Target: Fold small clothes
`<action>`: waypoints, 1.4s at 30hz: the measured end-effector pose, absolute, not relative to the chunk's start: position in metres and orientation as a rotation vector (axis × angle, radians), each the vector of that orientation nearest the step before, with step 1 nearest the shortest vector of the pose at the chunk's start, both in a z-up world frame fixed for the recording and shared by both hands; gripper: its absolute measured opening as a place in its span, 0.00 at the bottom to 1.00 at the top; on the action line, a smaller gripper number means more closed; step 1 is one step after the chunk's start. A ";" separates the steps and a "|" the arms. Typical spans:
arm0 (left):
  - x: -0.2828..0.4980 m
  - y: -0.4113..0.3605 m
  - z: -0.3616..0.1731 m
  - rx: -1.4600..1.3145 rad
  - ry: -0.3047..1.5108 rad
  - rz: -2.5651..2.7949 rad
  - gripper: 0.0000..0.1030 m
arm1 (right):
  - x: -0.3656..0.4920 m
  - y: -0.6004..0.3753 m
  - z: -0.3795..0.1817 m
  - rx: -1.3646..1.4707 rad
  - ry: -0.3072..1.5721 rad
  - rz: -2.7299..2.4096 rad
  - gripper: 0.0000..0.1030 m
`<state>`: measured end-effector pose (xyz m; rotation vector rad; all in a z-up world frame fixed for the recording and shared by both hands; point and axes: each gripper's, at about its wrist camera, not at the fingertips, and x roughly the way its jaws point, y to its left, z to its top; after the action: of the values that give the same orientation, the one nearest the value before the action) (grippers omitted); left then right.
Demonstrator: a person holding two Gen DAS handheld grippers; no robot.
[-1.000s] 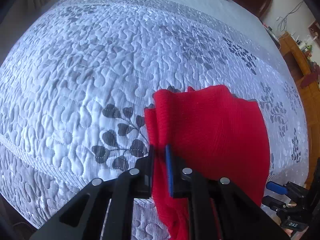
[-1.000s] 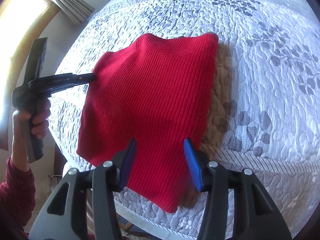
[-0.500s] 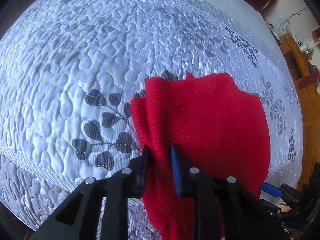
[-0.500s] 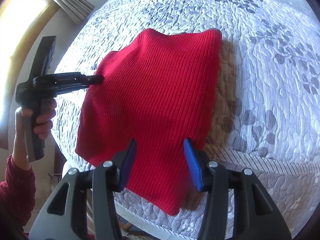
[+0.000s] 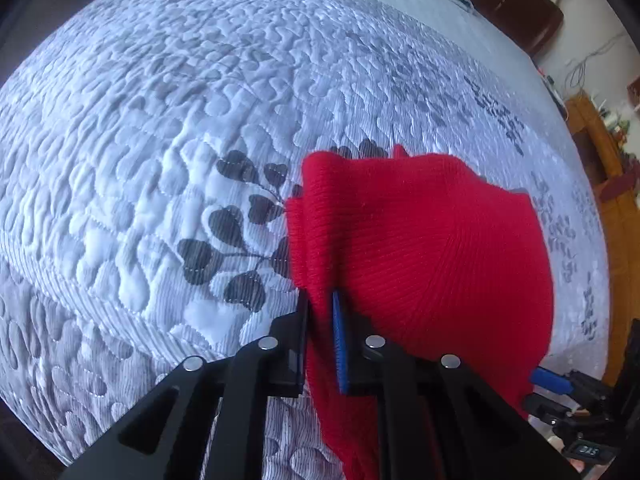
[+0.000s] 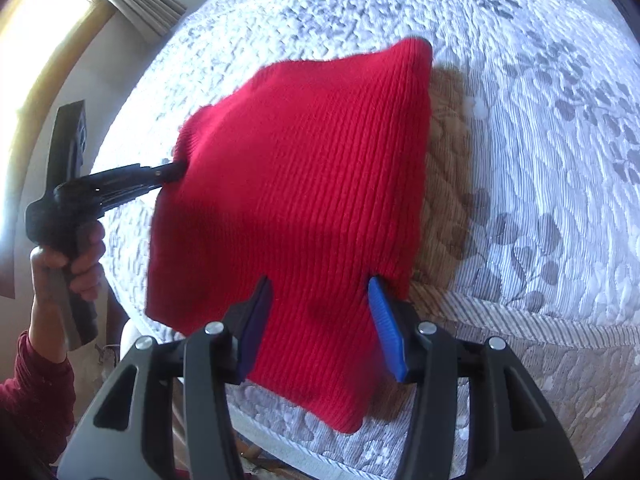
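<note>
Left gripper [image 5: 322,312] fingers [image 5: 339,336] on red garment [image 5: 432,256]

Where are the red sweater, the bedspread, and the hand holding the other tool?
red sweater [image 6: 304,184], right wrist view, middle of the knit.
bedspread [image 5: 160,128], left wrist view, bare quilted part.
left hand [image 6: 76,264], right wrist view, fingers.

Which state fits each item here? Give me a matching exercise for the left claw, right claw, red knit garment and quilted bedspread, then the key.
Items:
1. left claw
2. right claw
3. red knit garment
4. quilted bedspread

States:
A. open, garment edge between its fingers
B. grey leaf pattern
C. shut on a fold of fabric
D. partly lifted at one side

Pairs: 1-C, 2-A, 3-D, 4-B
</note>
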<state>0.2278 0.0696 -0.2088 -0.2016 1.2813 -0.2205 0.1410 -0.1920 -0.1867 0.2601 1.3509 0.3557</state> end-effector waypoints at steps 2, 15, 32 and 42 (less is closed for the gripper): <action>0.226 0.061 -0.203 -0.125 1.263 -0.215 0.14 | 0.137 -0.192 -0.183 0.252 1.346 0.356 0.49; 0.143 0.056 -0.187 -0.084 1.335 -0.269 0.59 | 0.108 -0.190 -0.154 0.039 1.255 0.209 0.51; 0.120 0.033 -0.200 -0.108 1.372 -0.319 0.19 | 0.092 -0.181 -0.156 -0.060 1.233 0.175 0.52; 0.122 0.052 -0.207 -0.148 1.372 -0.333 0.15 | 0.092 -0.190 -0.166 -0.010 1.275 0.177 0.54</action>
<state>0.1218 0.0523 -0.2068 -0.1478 1.3723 -0.3331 0.0916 -0.1897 -0.1658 -0.0098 1.2755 0.1771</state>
